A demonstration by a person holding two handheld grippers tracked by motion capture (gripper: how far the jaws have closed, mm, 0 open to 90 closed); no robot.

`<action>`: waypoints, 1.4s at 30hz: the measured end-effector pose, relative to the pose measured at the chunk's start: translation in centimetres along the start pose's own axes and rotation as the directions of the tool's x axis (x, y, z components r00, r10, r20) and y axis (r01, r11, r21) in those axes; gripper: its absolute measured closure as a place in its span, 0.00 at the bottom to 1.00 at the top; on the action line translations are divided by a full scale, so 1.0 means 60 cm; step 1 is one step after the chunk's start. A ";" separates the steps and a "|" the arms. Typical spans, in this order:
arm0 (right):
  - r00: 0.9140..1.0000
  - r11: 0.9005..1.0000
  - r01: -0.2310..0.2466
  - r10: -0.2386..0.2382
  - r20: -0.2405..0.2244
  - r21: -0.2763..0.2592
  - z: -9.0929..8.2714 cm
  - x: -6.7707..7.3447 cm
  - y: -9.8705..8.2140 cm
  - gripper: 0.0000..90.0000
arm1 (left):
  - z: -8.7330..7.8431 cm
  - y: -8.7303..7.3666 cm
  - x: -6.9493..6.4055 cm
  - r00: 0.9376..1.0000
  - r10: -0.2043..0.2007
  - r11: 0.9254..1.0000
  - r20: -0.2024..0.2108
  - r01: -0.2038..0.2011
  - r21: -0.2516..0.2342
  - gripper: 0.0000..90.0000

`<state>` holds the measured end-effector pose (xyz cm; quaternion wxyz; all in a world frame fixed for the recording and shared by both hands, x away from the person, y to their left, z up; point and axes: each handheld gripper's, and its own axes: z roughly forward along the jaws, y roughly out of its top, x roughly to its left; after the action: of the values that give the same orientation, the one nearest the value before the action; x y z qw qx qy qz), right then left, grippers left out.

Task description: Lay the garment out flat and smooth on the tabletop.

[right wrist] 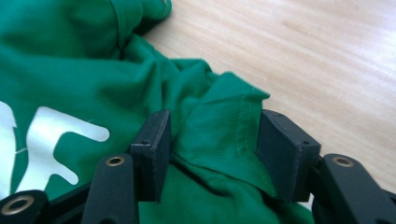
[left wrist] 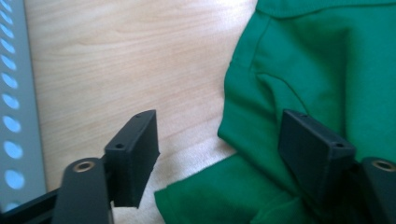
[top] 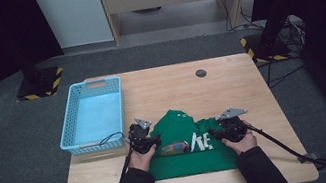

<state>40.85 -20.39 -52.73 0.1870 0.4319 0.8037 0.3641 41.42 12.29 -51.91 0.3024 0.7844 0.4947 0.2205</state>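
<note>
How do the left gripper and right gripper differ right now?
The left gripper stands open at the green T-shirt's edge, bare table between its jaws. The right gripper straddles a raised hemmed fold without clearly pinching it. Both are black and low over the shirt.

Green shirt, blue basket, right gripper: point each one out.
green shirt (top: 183, 161), high view, on its lower front.
blue basket (top: 68, 133), high view, on its left wall.
right gripper (right wrist: 212, 149), right gripper view, between its fingers.

Green shirt (top: 180, 144) print partly hidden; basket (left wrist: 14, 116) cropped.
</note>
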 end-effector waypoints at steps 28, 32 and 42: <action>0.995 0.993 -0.101 0.100 0.018 0.060 0.038 -0.026 0.036 0.80 | 0.030 0.017 -0.011 1.000 0.020 1.000 0.017 -0.020 -0.008 0.94; 0.995 0.994 -0.097 0.096 0.020 0.052 0.035 -0.024 0.035 0.90 | 0.029 0.018 -0.004 0.999 0.008 1.000 0.041 -0.008 -0.001 0.99; 0.988 0.987 -0.142 0.146 0.054 -0.070 -0.008 -0.050 0.059 0.91 | -0.009 0.051 0.022 1.000 -0.010 0.997 -0.003 0.010 -0.083 0.99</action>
<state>44.20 -21.81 -49.84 0.1979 0.4931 0.7519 0.3901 43.55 12.66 -49.33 0.3349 0.7684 0.4895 0.2405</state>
